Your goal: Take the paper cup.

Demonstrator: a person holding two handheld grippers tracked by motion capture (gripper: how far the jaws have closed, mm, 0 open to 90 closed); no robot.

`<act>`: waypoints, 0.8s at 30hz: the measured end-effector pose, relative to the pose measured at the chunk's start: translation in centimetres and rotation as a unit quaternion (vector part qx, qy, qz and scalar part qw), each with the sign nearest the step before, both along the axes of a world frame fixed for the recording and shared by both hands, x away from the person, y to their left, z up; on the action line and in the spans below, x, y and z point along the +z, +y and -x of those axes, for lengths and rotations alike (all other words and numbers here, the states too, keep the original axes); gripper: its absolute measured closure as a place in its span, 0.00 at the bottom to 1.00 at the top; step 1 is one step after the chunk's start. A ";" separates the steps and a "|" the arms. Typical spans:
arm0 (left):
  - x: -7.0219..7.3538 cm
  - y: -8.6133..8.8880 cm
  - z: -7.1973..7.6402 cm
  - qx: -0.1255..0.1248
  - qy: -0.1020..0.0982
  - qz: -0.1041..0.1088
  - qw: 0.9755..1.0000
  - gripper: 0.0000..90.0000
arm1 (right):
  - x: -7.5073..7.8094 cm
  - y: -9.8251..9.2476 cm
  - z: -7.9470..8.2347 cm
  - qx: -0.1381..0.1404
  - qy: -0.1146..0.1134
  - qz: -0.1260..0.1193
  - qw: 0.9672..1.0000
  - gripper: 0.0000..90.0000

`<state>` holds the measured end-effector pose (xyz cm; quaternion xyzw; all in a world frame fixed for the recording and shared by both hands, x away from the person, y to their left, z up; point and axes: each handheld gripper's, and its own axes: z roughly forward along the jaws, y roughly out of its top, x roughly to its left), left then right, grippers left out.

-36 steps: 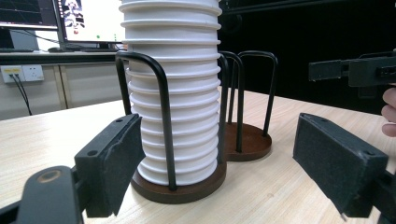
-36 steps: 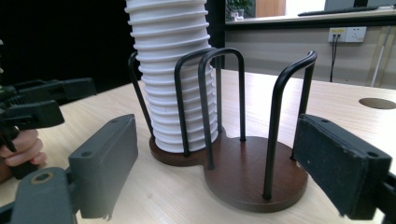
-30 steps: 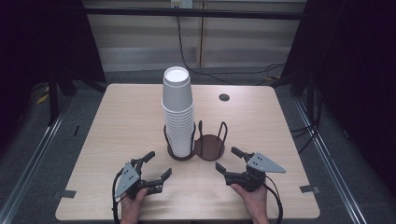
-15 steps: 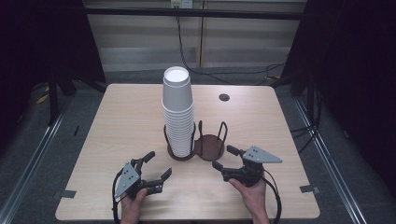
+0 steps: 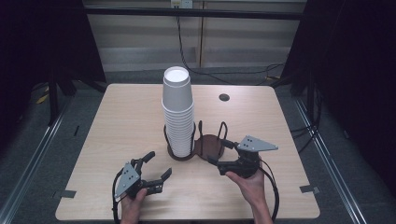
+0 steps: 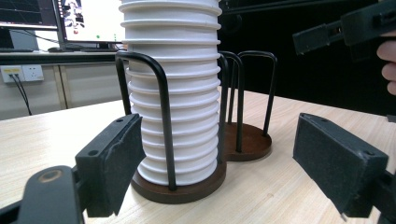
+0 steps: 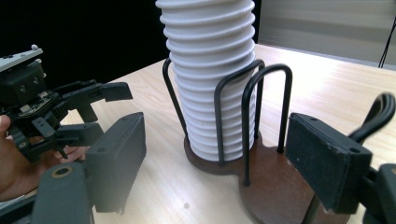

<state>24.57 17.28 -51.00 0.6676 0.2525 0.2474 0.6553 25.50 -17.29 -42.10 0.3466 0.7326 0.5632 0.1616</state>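
A tall stack of white paper cups (image 5: 178, 109) stands in the left ring of a two-place holder (image 5: 181, 155) with brown round bases and black wire loops. The right ring (image 5: 211, 145) holds nothing. My left gripper (image 5: 159, 164) rests low near the table's front, short of the holder, open with nothing between its pads. In the left gripper view the stack (image 6: 173, 93) stands beyond the left gripper (image 6: 224, 172). My right gripper (image 5: 218, 151) hovers open just in front of the empty ring. In the right gripper view, the right gripper (image 7: 222, 163) faces the holder (image 7: 275, 186) and the stack (image 7: 210, 70).
A small dark round grommet (image 5: 224, 97) sits in the wooden table (image 5: 121, 121) at the back right. Cables trail from both grippers toward the front edge. Monitors (image 6: 28, 14) stand beyond the table in the left gripper view. Dark curtains flank both sides.
My right gripper has lifted off the table and edged toward the empty ring of the holder. The left gripper and the cup stack have not moved.
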 end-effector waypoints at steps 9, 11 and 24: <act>0.0 0.0 0.0 0.000 0.000 0.000 1.000 0.18 | 1.8 0.5 -0.7 0.013 -0.011 0.020 1.000 0.23; 0.0 0.0 0.0 -0.001 -0.001 -0.001 1.000 0.18 | 2.2 0.6 -0.8 0.011 -0.006 0.029 1.000 0.23; 0.0 0.0 0.0 0.000 -0.001 -0.001 1.000 0.18 | 4.8 0.9 -1.9 0.036 -0.008 0.039 0.999 0.24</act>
